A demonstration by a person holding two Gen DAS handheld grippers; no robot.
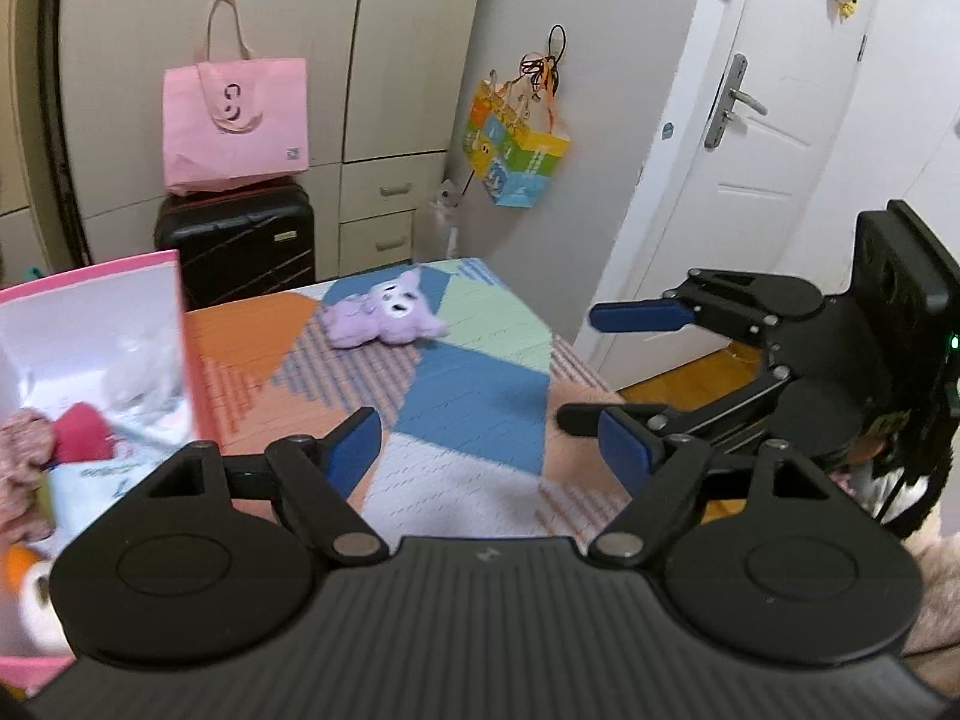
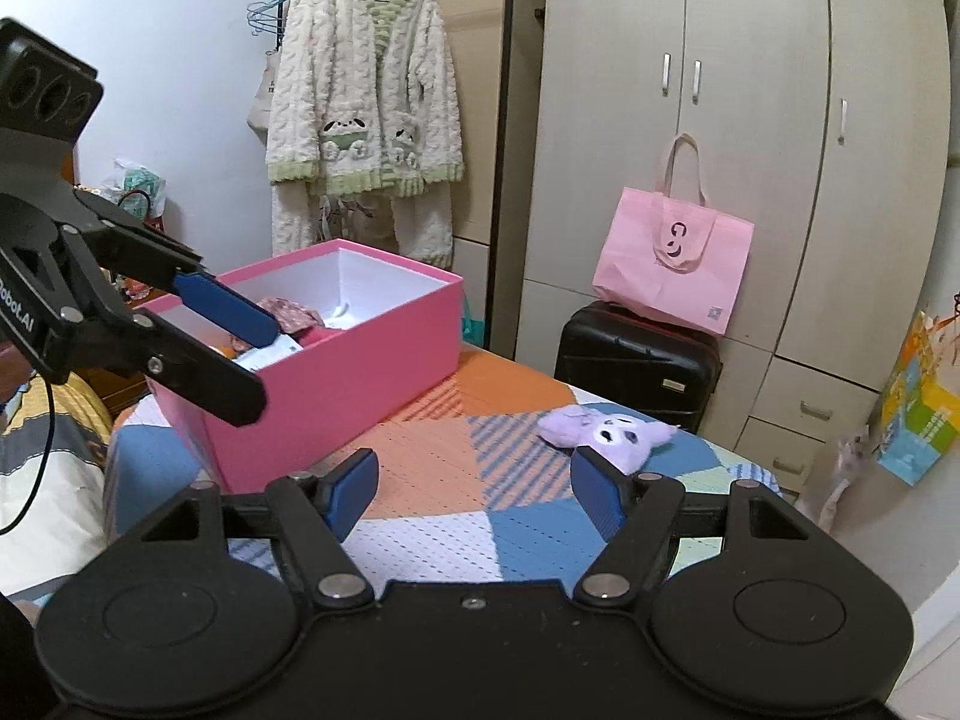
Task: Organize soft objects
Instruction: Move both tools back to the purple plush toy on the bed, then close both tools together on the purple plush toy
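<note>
A purple plush toy (image 1: 387,315) lies on the patchwork-covered table (image 1: 468,396) near its far edge; it also shows in the right wrist view (image 2: 618,432), just beyond my right gripper (image 2: 480,480), which is open and empty. A pink box (image 2: 336,360) with a white inside holds several soft items and a card; in the left wrist view its open wall (image 1: 90,324) is at the left. My left gripper (image 1: 498,456) is open and empty, low over the table beside the box. It shows in the right wrist view (image 2: 246,360) over the box's near corner.
A pink tote bag (image 2: 672,258) sits on a black suitcase (image 2: 636,360) by the wardrobe. A colourful paper bag (image 1: 516,150) hangs near the white door (image 1: 780,150). A fleece robe (image 2: 360,114) hangs at the back. The table ends at the right.
</note>
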